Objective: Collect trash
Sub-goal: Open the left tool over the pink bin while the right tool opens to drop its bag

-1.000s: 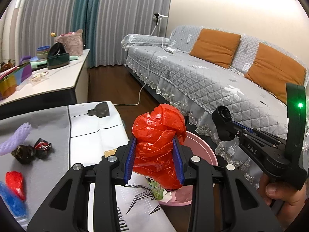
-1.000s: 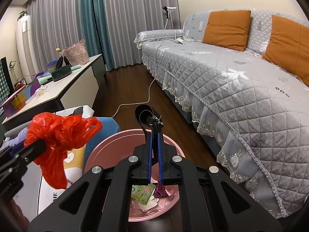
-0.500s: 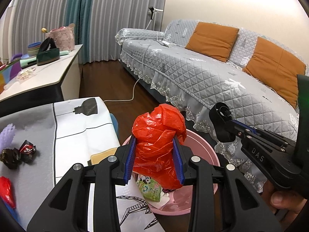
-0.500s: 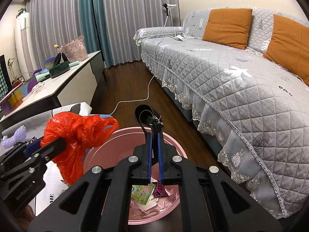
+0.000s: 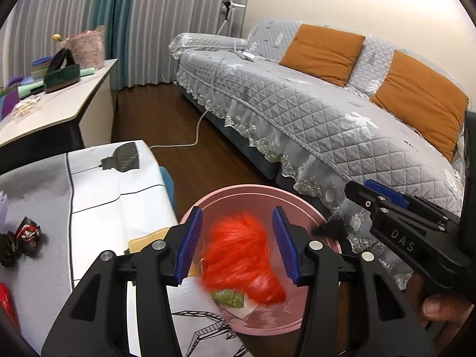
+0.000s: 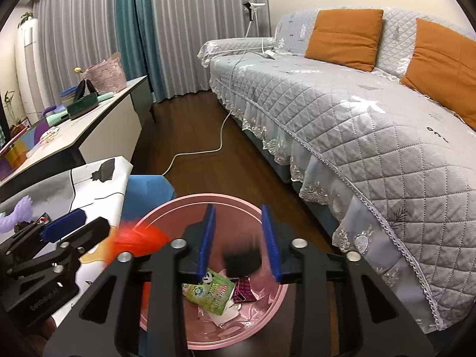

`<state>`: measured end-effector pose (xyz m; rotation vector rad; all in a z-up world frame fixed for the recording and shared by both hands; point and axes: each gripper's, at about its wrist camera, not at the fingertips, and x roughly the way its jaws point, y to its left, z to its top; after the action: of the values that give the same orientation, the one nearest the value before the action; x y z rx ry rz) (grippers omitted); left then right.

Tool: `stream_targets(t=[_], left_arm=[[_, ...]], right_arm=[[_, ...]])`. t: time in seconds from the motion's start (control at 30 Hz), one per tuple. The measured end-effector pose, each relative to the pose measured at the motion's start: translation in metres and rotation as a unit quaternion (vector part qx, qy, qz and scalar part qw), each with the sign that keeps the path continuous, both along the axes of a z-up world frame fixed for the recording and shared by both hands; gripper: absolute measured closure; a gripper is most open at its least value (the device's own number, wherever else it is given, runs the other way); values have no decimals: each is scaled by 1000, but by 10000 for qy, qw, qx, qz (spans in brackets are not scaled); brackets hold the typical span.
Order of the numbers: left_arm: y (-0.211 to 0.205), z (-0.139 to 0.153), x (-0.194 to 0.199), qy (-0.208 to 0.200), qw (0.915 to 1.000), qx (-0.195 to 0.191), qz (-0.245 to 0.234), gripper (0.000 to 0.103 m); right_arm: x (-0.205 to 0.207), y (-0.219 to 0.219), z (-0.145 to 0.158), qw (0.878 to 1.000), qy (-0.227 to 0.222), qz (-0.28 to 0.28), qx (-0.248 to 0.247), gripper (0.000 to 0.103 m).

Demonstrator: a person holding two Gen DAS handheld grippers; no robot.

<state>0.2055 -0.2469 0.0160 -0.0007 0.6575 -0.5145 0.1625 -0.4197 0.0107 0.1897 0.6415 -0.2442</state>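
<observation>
red bag [image 5: 242, 258] motion-blurred, black scrap [image 6: 242, 263] smeared, red wrapper [image 5: 4, 300] cut off at edge

Bin [image 6: 154, 217] stood on floor [image 6: 202, 136] between desk [image 5: 98, 208] at left and sofa [image 5: 312, 125] at right. Wrappers [image 6: 212, 293] lay in bin. Cable [image 5: 190, 139] ran across floor behind bin. Wrappers on desk [image 5: 20, 238] lay at far left.
</observation>
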Motion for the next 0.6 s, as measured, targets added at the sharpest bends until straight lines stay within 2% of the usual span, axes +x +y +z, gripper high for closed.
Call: stream_targets(t=[0.03, 0.3, 0.6], left_arm=[[1, 0, 0, 11, 10000, -15, 6, 54], [22, 12, -14, -82, 9999, -24, 112, 54], [77, 35, -46, -244, 9985, -15, 488, 55]], right_arm=[[0, 0, 0, 10000, 14, -17, -2, 62], [3, 6, 0, 10000, 36, 3, -84, 62], [-5, 29, 15, 9997, -135, 123, -151, 62]])
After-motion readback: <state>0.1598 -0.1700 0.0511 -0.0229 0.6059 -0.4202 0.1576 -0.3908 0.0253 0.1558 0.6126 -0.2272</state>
